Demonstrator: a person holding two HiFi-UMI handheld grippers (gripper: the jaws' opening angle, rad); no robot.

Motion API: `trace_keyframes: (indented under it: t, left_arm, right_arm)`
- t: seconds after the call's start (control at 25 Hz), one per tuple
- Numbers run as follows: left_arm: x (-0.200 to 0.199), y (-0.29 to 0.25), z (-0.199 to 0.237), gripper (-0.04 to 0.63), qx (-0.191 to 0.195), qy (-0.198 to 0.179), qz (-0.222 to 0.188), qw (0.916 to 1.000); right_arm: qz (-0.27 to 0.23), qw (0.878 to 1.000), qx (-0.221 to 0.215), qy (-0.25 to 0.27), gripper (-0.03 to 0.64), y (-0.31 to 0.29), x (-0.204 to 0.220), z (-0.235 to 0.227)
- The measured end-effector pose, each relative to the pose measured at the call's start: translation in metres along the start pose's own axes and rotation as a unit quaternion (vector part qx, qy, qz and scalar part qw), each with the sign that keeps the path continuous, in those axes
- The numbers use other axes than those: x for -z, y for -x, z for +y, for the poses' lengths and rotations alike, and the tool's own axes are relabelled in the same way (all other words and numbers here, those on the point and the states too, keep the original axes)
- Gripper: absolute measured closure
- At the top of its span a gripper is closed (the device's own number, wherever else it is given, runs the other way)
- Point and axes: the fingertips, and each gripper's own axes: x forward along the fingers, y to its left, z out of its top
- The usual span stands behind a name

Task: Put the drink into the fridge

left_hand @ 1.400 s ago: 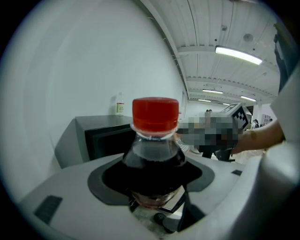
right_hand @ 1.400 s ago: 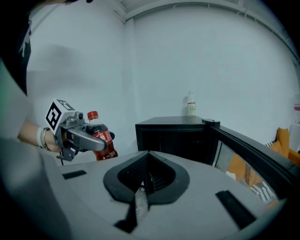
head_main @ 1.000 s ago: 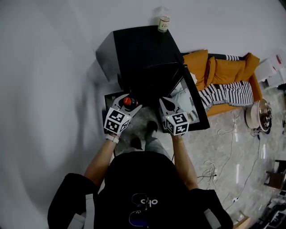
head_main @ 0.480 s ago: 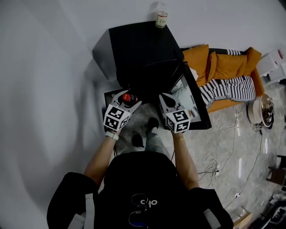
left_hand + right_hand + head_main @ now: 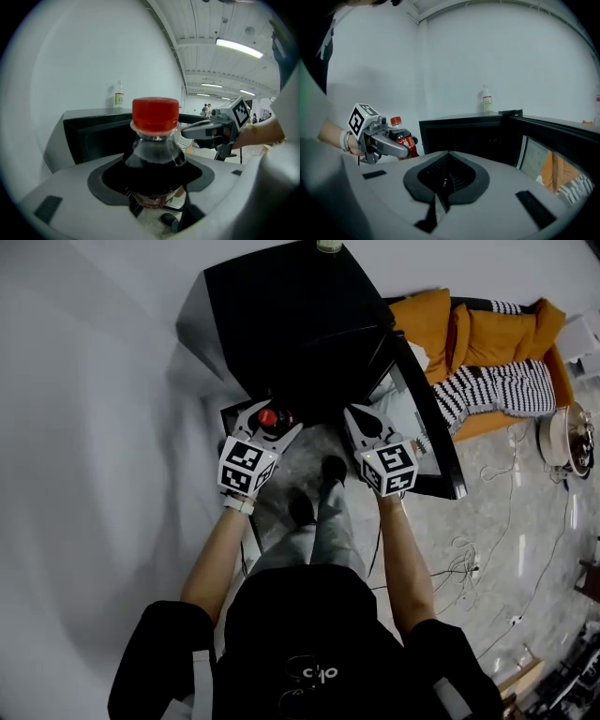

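Drink (image 5: 155, 140): clear plastic bottle of dark cola with a red screw cap, upright, held in the air before the open front of the black box-shaped fridge (image 5: 281, 324), not yet inside.
Left gripper (image 5: 272, 426): jaws spread wide, clamped round the bottle's body below the shoulder.
Right gripper (image 5: 443, 185): jaws closed together, nothing in them, beside the swung-out fridge door (image 5: 429, 427).
Handling: probably fairly heavy with liquid, smooth and a little slippery, wall yielding under a hard squeeze; best gripped at mid-body and kept upright.
Fridge top: small clear bottle with pale label (image 5: 487, 100) near the back edge.
Change since a second ago: both grippers lower and nearer the fridge opening; grip on the drink unchanged.
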Motion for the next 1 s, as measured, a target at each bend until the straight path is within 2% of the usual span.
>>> trace_keyframes:
  t: [0.4, 1.0]
  left_arm:
    - [0.041, -0.061, 0.006, 0.295, 0.002, 0.003, 0.004, 1.0000]
    - [0.150, -0.143, 0.020, 0.295, 0.015, 0.003, 0.035, 0.9993]
  right_arm:
    - [-0.009, 1.000, 0.012, -0.011, 0.611, -0.037, 0.060, -0.046]
    - [-0.005, 0.999, 0.032, -0.044, 0.610, -0.101, 0.194, -0.085]
